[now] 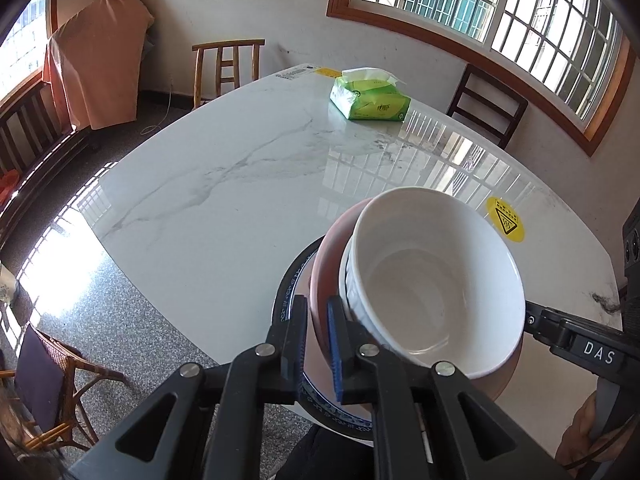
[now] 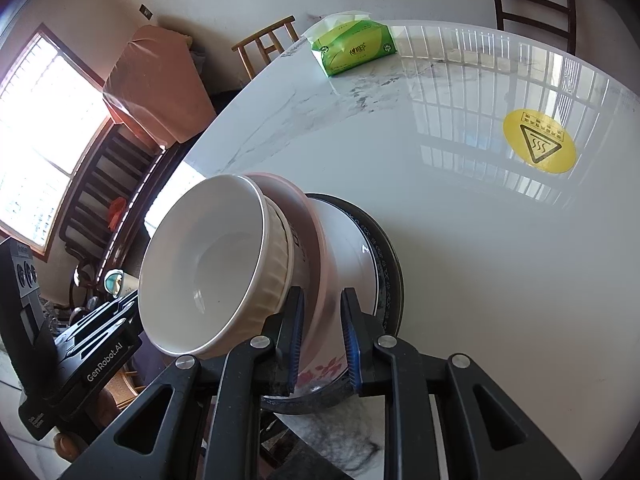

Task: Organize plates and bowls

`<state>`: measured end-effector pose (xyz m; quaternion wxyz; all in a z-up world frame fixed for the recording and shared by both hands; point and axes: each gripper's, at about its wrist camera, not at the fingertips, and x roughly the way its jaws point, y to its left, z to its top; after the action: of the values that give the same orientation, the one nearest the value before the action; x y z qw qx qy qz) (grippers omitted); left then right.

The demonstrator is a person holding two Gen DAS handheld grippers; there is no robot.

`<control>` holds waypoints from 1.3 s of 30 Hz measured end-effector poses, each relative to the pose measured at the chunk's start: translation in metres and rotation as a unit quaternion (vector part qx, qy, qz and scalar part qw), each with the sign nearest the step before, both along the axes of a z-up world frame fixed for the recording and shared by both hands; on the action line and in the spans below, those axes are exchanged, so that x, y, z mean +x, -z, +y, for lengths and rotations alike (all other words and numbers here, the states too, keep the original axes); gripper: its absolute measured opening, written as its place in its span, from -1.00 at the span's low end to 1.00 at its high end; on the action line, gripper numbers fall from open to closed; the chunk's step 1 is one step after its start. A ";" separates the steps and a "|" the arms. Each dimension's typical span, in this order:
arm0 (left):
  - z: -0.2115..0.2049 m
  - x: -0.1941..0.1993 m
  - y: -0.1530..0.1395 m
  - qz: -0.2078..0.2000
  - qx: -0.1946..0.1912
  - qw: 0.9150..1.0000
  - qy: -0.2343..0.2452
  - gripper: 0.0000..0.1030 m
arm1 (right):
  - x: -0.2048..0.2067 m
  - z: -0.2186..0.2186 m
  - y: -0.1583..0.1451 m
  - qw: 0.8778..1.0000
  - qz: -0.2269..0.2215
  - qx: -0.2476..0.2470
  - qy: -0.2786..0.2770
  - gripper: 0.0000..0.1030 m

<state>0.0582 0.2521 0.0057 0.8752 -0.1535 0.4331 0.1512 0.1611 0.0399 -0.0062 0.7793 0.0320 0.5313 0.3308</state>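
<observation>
A white ribbed bowl (image 1: pixel 432 280) (image 2: pixel 208 260) sits tilted inside a pink bowl (image 1: pixel 332 248) (image 2: pixel 288 196). The pink bowl rests on a blue-patterned plate with a dark rim (image 1: pixel 288 280) (image 2: pixel 384 248), which overhangs the near edge of the marble table (image 1: pixel 240 180). My left gripper (image 1: pixel 318 340) is shut on the pink bowl's rim on one side. On the opposite side, my right gripper (image 2: pixel 322 320) is shut on that bowl's flowered wall. Each wrist view shows the other gripper's body at its edge.
A green tissue pack (image 1: pixel 370 98) (image 2: pixel 352 50) lies at the table's far end, and a yellow warning sticker (image 1: pixel 506 220) (image 2: pixel 538 140) is stuck beyond the stack. Wooden chairs (image 1: pixel 226 64) (image 1: pixel 486 104) stand at the far side. A wicker chair (image 1: pixel 52 380) stands on the floor at the left.
</observation>
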 end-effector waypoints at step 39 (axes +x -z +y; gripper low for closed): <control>-0.003 -0.044 -0.006 -0.179 0.096 0.979 -0.027 -0.21 | -0.052 -0.013 -0.022 0.977 -0.206 0.040 0.036 0.12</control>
<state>0.0146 0.2493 0.0122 0.9448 -0.1052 0.2487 0.1858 0.1088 0.0273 0.0155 0.8815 0.0135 0.3447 0.3224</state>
